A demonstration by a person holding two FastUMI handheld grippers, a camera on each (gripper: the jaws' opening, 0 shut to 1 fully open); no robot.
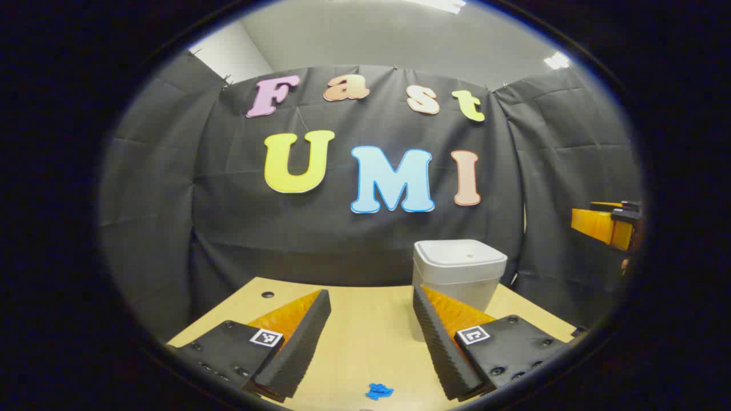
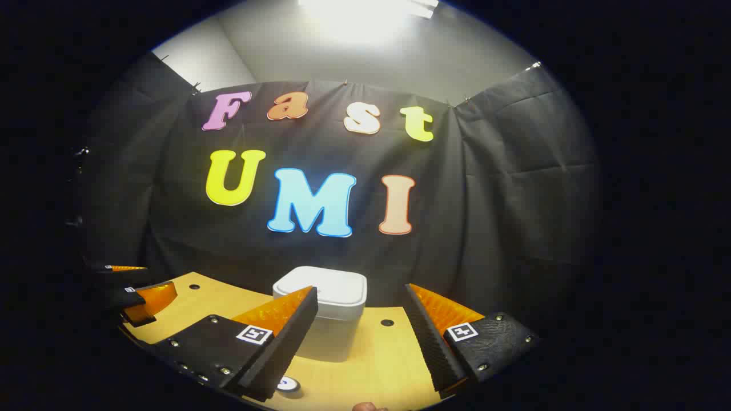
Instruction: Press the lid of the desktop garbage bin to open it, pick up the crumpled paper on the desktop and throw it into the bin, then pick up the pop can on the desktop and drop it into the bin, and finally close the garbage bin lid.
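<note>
Bin [image 2: 326, 311], white with its lid [image 1: 460, 254] down, stands at the table's [image 1: 365, 331] far edge by the black cloth. Left gripper [image 1: 371, 337] and right gripper [image 2: 360, 337] both gape apart, holding nothing. Left gripper view adds a small blue scrap [image 1: 379, 391] on the tabletop.
</note>
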